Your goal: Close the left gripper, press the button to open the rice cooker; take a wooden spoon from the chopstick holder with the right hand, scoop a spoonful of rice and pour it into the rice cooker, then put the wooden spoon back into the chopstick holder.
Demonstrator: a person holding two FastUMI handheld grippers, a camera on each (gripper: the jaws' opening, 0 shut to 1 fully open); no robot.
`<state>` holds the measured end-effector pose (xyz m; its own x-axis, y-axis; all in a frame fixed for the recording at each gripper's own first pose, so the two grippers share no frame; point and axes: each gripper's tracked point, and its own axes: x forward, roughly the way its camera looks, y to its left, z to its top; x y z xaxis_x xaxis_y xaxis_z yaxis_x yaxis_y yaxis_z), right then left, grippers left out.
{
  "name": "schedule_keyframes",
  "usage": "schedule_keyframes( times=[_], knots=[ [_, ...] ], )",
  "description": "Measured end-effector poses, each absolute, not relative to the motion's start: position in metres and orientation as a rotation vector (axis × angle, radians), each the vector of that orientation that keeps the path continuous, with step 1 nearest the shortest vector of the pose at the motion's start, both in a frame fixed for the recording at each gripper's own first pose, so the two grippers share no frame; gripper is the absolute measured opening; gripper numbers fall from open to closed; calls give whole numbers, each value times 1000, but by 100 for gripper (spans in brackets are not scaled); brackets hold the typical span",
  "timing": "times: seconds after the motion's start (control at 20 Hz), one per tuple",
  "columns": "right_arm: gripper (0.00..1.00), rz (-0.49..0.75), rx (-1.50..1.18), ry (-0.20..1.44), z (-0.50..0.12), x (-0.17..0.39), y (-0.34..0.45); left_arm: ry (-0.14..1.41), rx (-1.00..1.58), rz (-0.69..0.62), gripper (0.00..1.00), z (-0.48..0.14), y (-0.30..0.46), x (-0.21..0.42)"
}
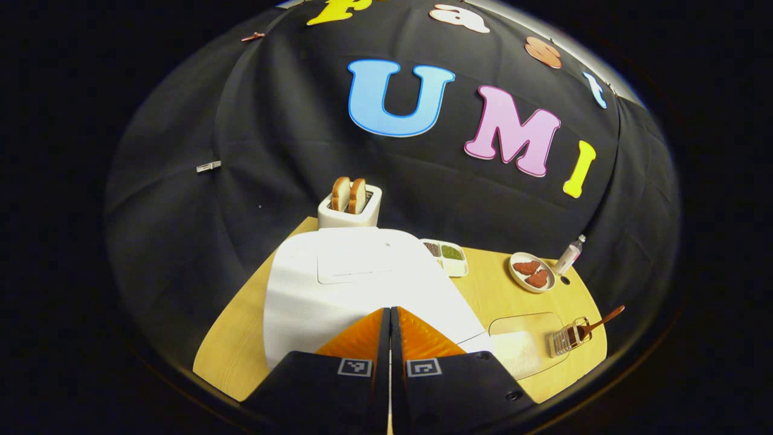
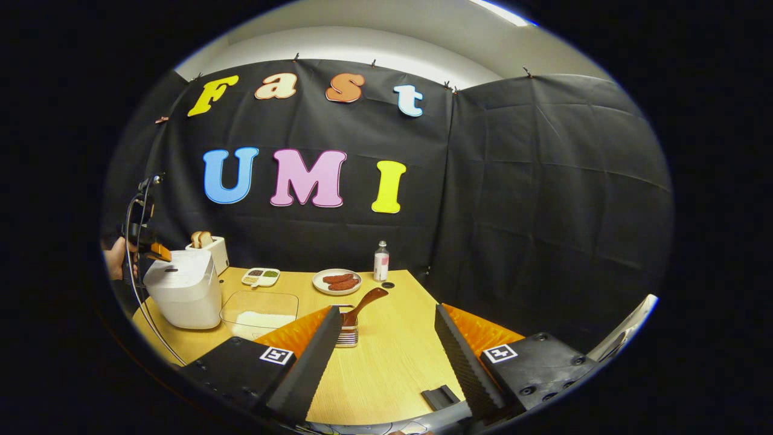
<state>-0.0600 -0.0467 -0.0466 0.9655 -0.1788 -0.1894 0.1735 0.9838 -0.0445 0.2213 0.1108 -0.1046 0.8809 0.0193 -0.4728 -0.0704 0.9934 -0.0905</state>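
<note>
My left gripper (image 1: pixel 389 310) is shut with nothing between its fingers, its tips right over the front top of the white rice cooker (image 1: pixel 356 281), whose lid is down. Whether they touch it I cannot tell. In the right gripper view, that left gripper (image 2: pixel 159 252) hovers at the cooker's (image 2: pixel 184 293) top, held by a hand (image 2: pixel 112 258). My right gripper (image 2: pixel 386 309) stands open above the table, holding nothing. The wooden spoon (image 2: pixel 366 299) leans in the chopstick holder (image 2: pixel 346 331) just beyond its left finger. A clear container of rice (image 2: pixel 259 311) lies between cooker and holder.
A toaster (image 2: pixel 208 248) with bread stands behind the cooker. A divided dish of beans (image 2: pixel 261 276), a plate of sausages (image 2: pixel 337 281) and a small bottle (image 2: pixel 380 260) line the back of the wooden table (image 2: pixel 392 356). A small black block (image 2: pixel 441 396) lies near the front edge.
</note>
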Motion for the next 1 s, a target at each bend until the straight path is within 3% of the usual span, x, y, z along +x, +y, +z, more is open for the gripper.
schedule_keyframes(
  times=[0.15, 0.75, 1.0],
  knots=[
    [98, -155, -23, 201, -48, -56, -38, 509, -119, 40, 10, -115, 106, 224],
    [98, -132, -18, 216, -58, -47, -26, 531, -85, 34, 8, -123, 105, 220],
    [98, -98, -18, 194, -52, -37, -22, 280, 43, 70, 7, -38, 98, 209]
  ],
)
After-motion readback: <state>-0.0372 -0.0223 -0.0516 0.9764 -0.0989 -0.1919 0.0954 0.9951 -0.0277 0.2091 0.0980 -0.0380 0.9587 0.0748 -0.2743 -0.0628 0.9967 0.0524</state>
